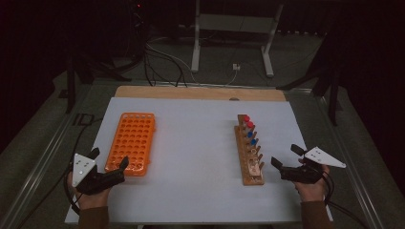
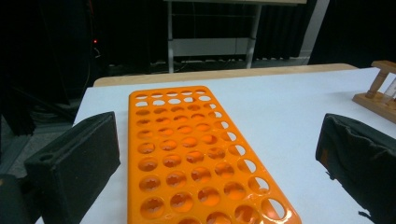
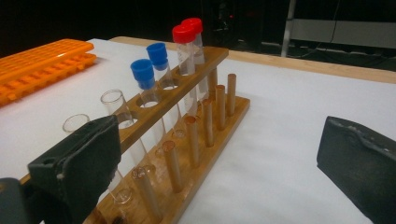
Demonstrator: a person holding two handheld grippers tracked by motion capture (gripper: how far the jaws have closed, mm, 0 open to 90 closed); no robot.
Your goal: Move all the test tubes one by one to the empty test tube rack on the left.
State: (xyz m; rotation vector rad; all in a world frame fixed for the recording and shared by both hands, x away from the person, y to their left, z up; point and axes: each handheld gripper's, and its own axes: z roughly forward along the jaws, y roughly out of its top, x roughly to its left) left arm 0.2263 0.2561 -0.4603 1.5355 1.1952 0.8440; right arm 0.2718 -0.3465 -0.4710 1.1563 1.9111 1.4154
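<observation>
An empty orange tube rack lies flat on the left of the white table. On the right stands a wooden rack holding two red-capped tubes, two blue-capped tubes and two uncapped glass tubes. My left gripper is open at the near end of the orange rack, jaws astride its corner. Just right of the wooden rack's near end, my right gripper is open and holds nothing.
A wooden board edges the table's far side. Beyond it are a white stand's legs and cables on the floor. Metal rails run along both sides. White table surface lies between the two racks.
</observation>
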